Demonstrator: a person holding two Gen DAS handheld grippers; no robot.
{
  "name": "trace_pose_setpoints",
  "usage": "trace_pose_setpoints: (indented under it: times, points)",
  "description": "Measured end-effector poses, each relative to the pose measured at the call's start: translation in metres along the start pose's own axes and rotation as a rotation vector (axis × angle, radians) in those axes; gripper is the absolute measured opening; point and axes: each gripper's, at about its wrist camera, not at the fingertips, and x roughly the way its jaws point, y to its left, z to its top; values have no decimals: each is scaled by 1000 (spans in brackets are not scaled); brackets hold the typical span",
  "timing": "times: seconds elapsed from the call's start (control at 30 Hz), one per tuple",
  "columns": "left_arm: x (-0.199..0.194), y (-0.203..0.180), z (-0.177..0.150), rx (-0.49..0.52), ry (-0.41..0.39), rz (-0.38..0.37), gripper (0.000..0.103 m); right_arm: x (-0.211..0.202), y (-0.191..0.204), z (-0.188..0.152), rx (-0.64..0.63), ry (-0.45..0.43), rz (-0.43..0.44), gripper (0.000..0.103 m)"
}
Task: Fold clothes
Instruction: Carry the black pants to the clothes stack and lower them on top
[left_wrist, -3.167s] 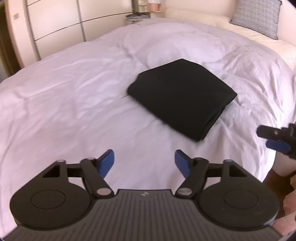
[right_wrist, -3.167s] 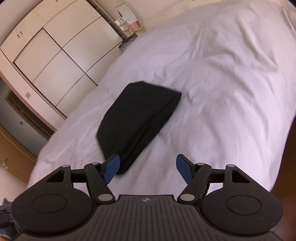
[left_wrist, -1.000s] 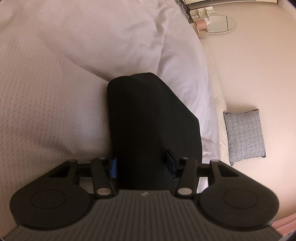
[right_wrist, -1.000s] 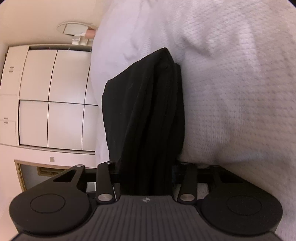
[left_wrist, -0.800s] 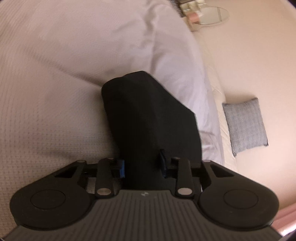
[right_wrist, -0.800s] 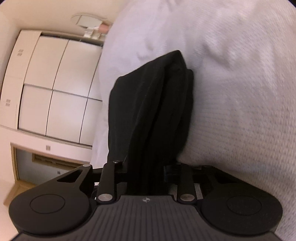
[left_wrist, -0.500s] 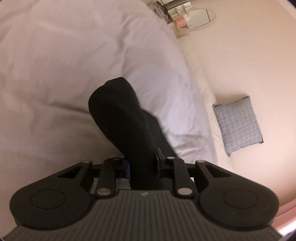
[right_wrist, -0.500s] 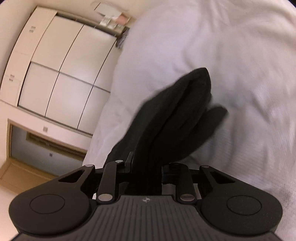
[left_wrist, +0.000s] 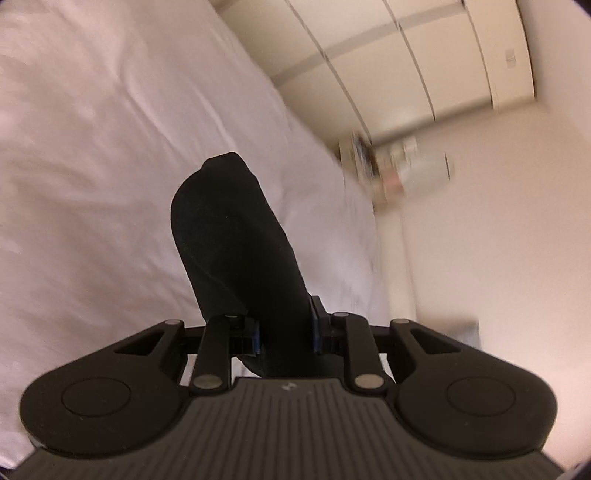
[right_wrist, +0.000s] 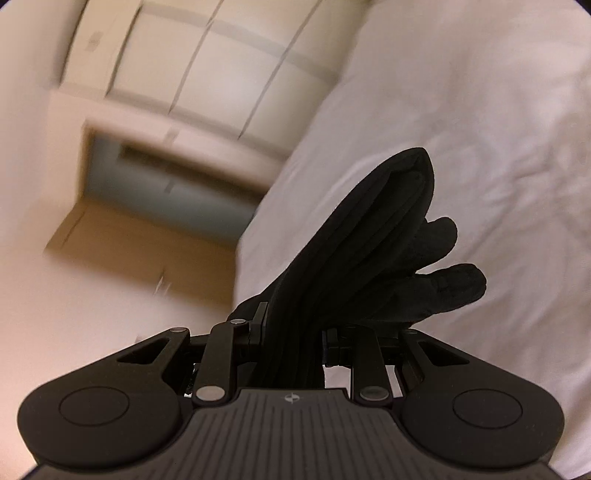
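The folded black garment (left_wrist: 236, 251) sticks out forward from my left gripper (left_wrist: 284, 334), which is shut on one edge of it. In the right wrist view the same black garment (right_wrist: 369, 243) shows its stacked folded layers, and my right gripper (right_wrist: 293, 341) is shut on its other edge. The garment is lifted off the white bed (left_wrist: 92, 166) and hangs between both grippers. Its loose lower folds (right_wrist: 454, 284) droop to the right.
The white duvet (right_wrist: 480, 129) covers the bed below. Cream wardrobe doors (left_wrist: 424, 66) stand beyond the bed. A blurred bedside shelf with small items (left_wrist: 399, 173) is near the wall. Wooden floor (right_wrist: 129, 240) and a doorway (right_wrist: 166, 177) lie left of the bed.
Both grippers closed on the garment's edges and lifted it off the bed. The views have swung round toward the wardrobe and the floor, with motion blur.
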Motion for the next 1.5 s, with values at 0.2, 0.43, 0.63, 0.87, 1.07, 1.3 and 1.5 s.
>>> trace_pose_setpoints:
  times: [0.2,0.43,0.63,0.87,1.07,1.3,1.5]
  points:
    - [-123,53,47,-89,-228,41,19,80,96,-36,-100,205,118,25]
    - [-243,142,153,-161,-401,81,19,214,204,-114,-177,385,216,25]
    - [-340,193,274,-115,-552,93,19,345,313,-187,-250,440,326,25]
    - [-382,285,329,-67,-680,175,22,464,363,-264,-327,518,443,26]
    - [-349,417,326,-411,-526,272,23,550,289,-332,-225,718,26,36]
    - [-363,421,340,-414,-505,208,28,538,296,-286,-200,685,37,52]
    - [-371,425,363,-398,-518,227,28,560,320,-264,-276,601,12,26]
